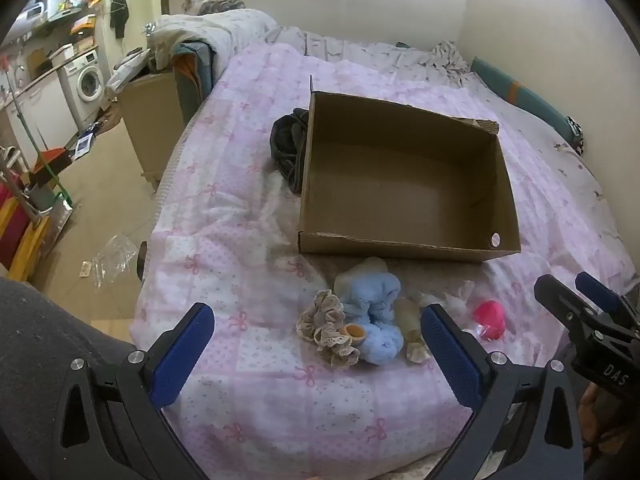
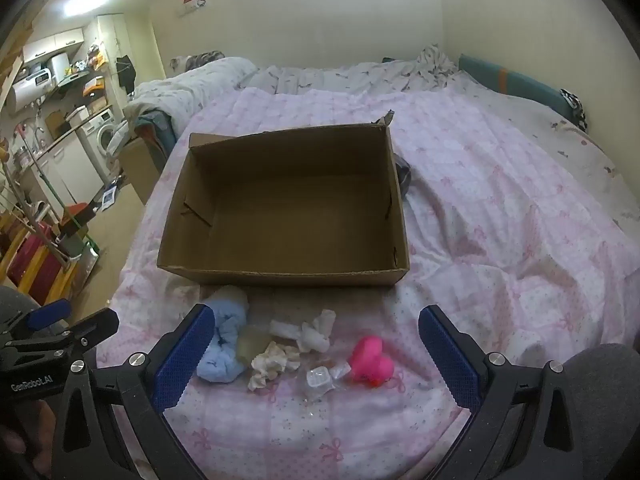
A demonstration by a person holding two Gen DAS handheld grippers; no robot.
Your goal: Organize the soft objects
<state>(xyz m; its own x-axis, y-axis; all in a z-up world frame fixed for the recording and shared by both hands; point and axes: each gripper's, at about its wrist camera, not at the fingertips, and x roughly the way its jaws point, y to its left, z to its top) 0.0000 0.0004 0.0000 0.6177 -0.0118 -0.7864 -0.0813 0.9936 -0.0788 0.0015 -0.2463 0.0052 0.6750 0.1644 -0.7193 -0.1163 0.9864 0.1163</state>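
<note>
An empty open cardboard box stands on the pink bedspread; it also shows in the right wrist view. In front of it lie a light blue fluffy cloth, a beige lace scrunchie, a beige cloth piece, white cloth bits, a clear plastic piece and a pink toy duck. My left gripper is open and empty, just short of the scrunchie and blue cloth. My right gripper is open and empty, just short of the duck and cloth bits.
A dark garment lies against the box's left side. Crumpled bedding is piled at the head of the bed. The bed's left edge drops to a floor with clutter and a washing machine. A wall runs on the right.
</note>
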